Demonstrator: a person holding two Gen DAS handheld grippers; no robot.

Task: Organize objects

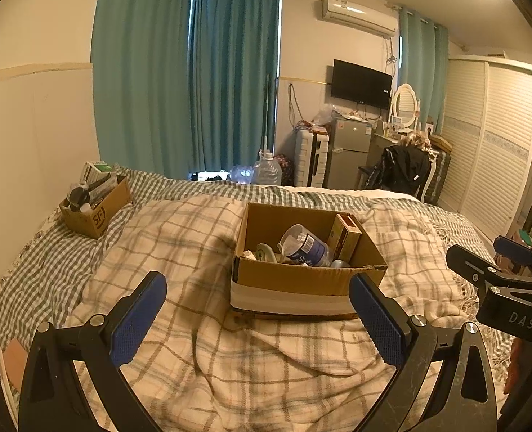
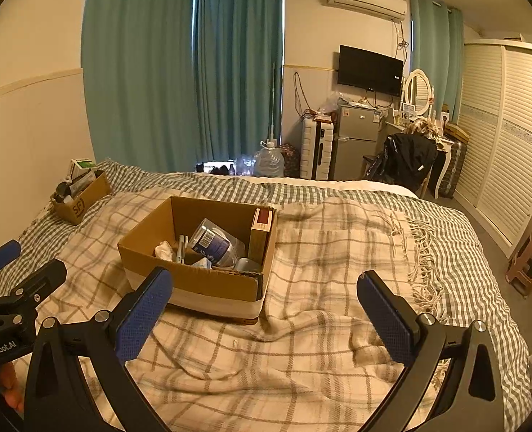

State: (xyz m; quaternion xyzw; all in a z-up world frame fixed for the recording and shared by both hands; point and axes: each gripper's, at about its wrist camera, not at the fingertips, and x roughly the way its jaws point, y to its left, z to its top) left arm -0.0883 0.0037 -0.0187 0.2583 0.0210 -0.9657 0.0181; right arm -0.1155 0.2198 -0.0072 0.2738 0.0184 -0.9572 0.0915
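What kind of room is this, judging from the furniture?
Most likely a bedroom in a small flat. A bed with a plaid blanket fills the foreground, a louvred wardrobe lines the right wall, and a dressing table with an oval mirror stands beside a small fridge.

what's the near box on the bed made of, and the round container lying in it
The near box looks like matte brown corrugated cardboard: raw cut edges, with a pale band, perhaps tape, around its base. The round container seems to be clear glossy plastic: its contents show through the wall, and it carries a dark blue printed label.
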